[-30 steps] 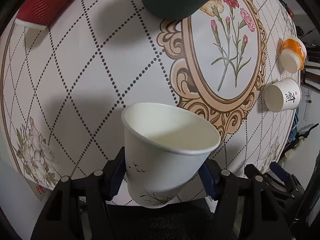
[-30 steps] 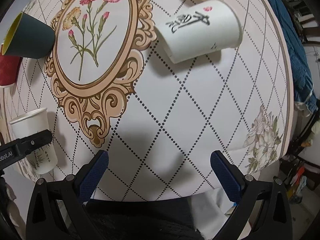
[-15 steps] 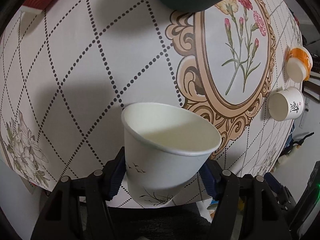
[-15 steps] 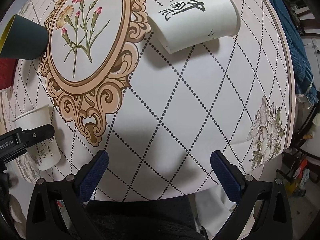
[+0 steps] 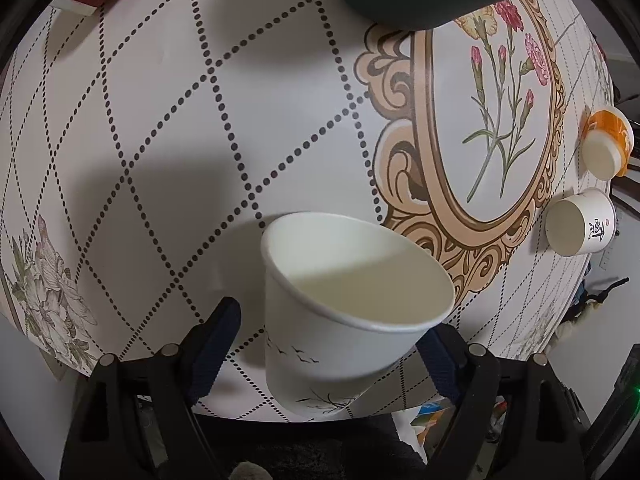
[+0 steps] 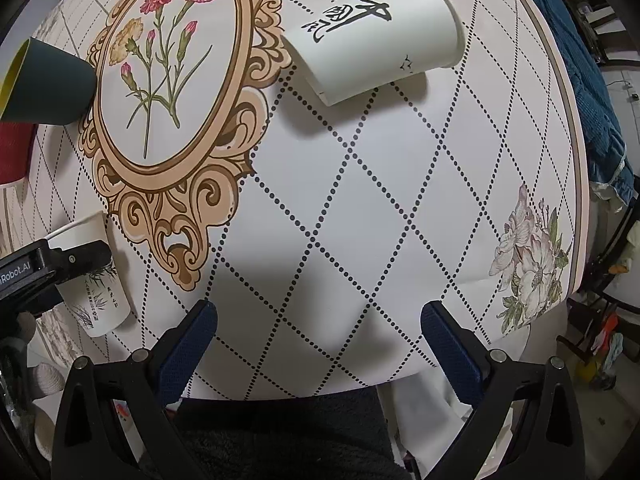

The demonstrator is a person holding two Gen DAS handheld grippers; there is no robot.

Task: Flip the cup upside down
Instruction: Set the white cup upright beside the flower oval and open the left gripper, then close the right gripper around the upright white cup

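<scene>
Cup [image 5: 344, 312] stands upright between parted left jaws.

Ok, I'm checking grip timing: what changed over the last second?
The left gripper has opened. Its left finger now stands clear of the white paper cup, which it clamped before. The cup is still mouth up, not flipped. The right gripper stays open and empty, and the calligraphy cup still lies on its side.

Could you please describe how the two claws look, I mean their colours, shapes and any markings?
Both claws look the same. The left claw and the right claw each have black angular frames with silver screws, and two fingers carrying dark blue textured pads. In the right wrist view, the left claw's black body shows white lettering ending "Robot.AI". No cables or sleeves are visible.
</scene>
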